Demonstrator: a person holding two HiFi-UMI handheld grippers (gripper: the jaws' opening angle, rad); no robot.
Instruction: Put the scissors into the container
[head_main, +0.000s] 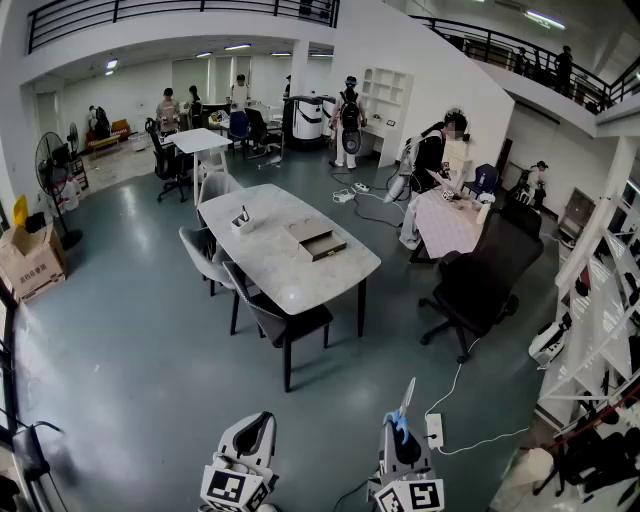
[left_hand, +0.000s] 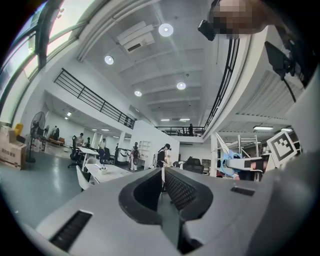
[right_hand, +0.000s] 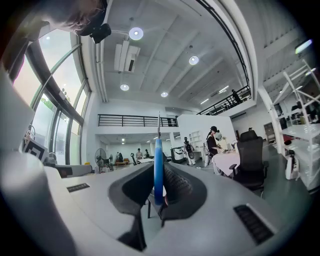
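While right claw (right_hand: 159, 172) grips blue-handled scissors (right_hand: 158, 150) by the handle, blades jutting forward, left claw (left_hand: 162, 175) closed, empty.

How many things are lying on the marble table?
2: a small white box near the table's far left edge, and a brown tray towards its right side. Anything smaller could be too tiny to make out from here.
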